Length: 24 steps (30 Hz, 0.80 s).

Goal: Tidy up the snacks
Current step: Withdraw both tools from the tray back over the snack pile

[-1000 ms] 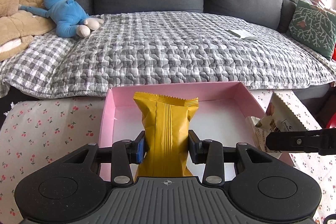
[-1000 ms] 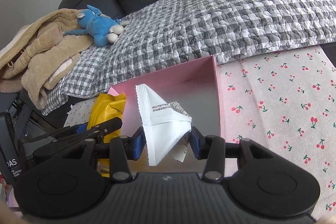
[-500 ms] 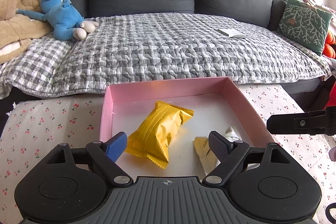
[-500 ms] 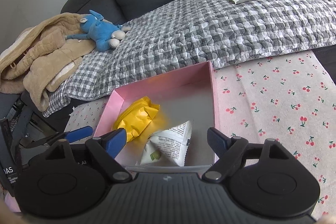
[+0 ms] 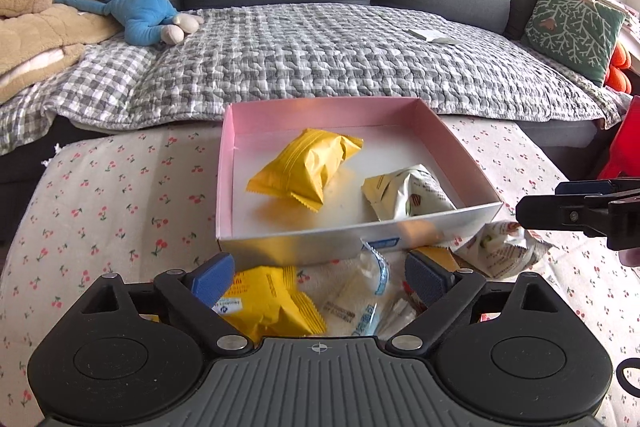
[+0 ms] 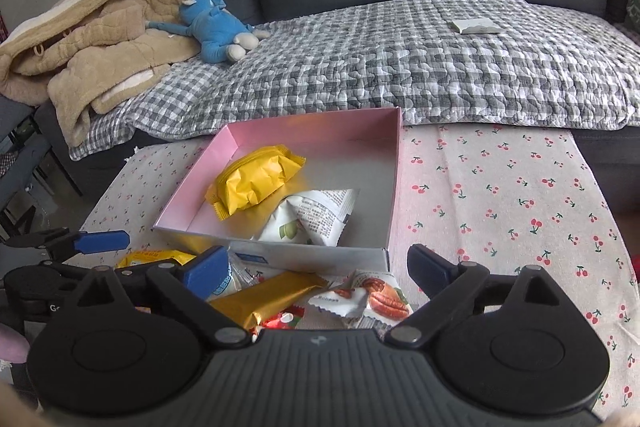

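Both the left tool (image 5: 319,273) and right tool (image 6: 318,267) now stand open and withdrawn, their yellow packet (image 5: 306,169) and white packet (image 6: 314,217) released into the pink box (image 5: 230,163), leaving loose snacks (image 5: 272,301) on the tabletop (image 5: 112,195) to collect.

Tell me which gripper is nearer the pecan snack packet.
Right. The right gripper hangs open almost directly above the pecan snack packet; the left gripper, also open, is off to the packet's left.

Print shows on the white packet (image 6: 316,213) and yellow packet (image 5: 264,301) — too blurred, seemingly, to read.

Yellow packet (image 5: 306,169) and white packet (image 5: 408,193) lie inside the pink box (image 5: 320,115).
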Each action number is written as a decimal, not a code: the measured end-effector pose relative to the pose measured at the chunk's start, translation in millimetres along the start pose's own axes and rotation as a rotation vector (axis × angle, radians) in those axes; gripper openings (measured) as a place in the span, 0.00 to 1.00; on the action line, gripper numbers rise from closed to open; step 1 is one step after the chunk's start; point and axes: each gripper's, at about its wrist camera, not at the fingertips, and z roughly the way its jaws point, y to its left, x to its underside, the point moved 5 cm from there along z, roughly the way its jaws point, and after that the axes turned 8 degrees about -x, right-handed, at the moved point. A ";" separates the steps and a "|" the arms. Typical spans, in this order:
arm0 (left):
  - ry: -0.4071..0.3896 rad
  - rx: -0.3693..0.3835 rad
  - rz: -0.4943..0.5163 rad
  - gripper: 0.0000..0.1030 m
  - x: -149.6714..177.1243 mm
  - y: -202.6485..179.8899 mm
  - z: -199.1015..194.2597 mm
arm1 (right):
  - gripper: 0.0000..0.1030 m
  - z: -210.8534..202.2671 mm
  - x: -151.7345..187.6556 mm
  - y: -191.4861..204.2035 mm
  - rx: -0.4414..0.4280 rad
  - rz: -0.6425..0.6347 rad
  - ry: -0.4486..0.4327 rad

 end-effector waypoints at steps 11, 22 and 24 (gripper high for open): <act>0.021 -0.042 0.001 0.94 31.8 -1.2 -24.5 | 0.94 -14.1 20.7 4.7 -0.005 -0.020 -0.005; 0.043 -0.043 0.023 0.94 61.3 14.6 -38.5 | 0.96 -18.2 52.8 13.1 -0.018 -0.072 0.038; 0.062 -0.040 0.026 0.94 68.4 17.9 -38.4 | 0.96 -16.6 60.9 17.3 -0.017 -0.095 0.051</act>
